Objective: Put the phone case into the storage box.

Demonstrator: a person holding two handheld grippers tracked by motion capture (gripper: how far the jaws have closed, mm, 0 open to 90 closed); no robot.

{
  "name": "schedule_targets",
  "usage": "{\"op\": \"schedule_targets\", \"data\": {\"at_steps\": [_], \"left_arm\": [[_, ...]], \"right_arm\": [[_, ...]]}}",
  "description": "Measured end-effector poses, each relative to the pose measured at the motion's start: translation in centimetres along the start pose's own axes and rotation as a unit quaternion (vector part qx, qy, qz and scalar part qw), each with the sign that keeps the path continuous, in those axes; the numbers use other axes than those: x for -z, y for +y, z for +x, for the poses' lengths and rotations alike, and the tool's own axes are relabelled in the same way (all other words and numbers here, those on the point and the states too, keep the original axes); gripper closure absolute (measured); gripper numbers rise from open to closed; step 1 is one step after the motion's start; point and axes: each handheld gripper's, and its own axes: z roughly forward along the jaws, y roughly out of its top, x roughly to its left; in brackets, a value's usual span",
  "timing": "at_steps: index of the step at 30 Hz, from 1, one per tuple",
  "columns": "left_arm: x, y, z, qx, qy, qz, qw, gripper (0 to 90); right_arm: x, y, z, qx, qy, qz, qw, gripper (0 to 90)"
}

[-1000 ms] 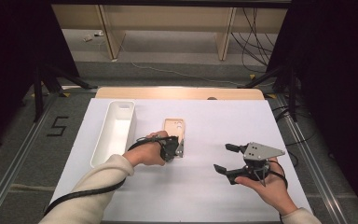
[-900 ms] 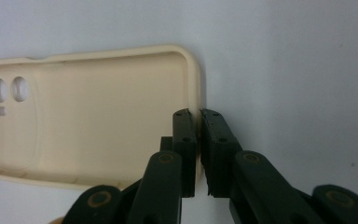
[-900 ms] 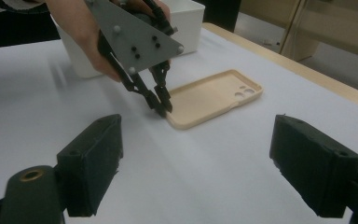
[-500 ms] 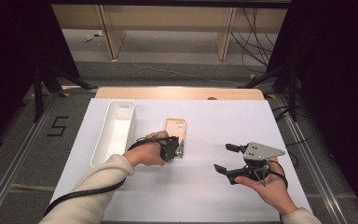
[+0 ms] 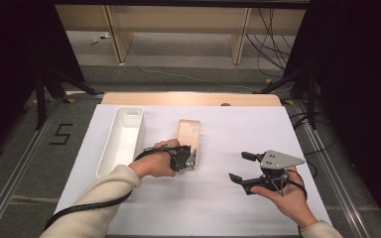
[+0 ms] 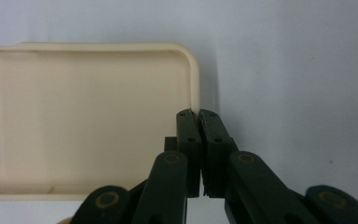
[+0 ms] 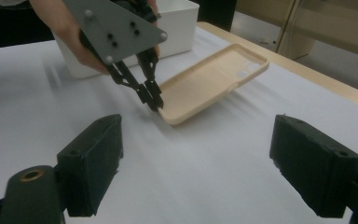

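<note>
A cream phone case (image 5: 188, 133) lies hollow side up on the white table sheet. In the left gripper view its rim (image 6: 193, 79) runs straight into the closed jaws. My left gripper (image 5: 194, 159) is shut on the near right corner of the case (image 6: 84, 121); the tips (image 6: 199, 112) pinch the rim there. The right gripper view shows the same pinch, with the left gripper (image 7: 154, 103) at the case's (image 7: 209, 81) near corner. My right gripper (image 5: 239, 166) rests in a hand at the right, jaws wide open (image 7: 203, 158) and nothing between them.
A long white bin (image 5: 106, 148) stands left of the case, and its wall (image 7: 182, 28) is behind the left hand in the right gripper view. The white sheet (image 5: 213, 208) covers the table. A wooden strip (image 5: 188, 98) edges the far side.
</note>
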Motion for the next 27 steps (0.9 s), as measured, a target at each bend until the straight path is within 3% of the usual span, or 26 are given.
{"op": "schedule_targets", "data": {"at_steps": [14, 23, 25, 27], "left_arm": [[3.0, 1.6, -2.0, -0.021, 0.018, -0.020, 0.9994, 87.2], [4.3, 3.0, -3.3, -0.043, 0.022, -0.030, 0.9984, 87.2], [4.6, 3.5, -3.5, -0.062, 0.024, -0.035, 0.9972, 87.2], [5.0, 3.8, -3.9, -0.060, 0.025, -0.033, 0.9974, 87.2]], "right_arm": [[-0.7, 0.4, -1.2, -0.029, -0.012, -0.002, 0.9995, 19.8], [-2.7, 1.8, -2.4, -0.051, -0.010, -0.005, 0.9986, 21.9], [-3.3, 2.1, -2.6, -0.057, -0.009, -0.002, 0.9983, 22.5], [-3.9, 2.3, -2.7, -0.059, -0.007, 0.001, 0.9982, 23.4]]}}
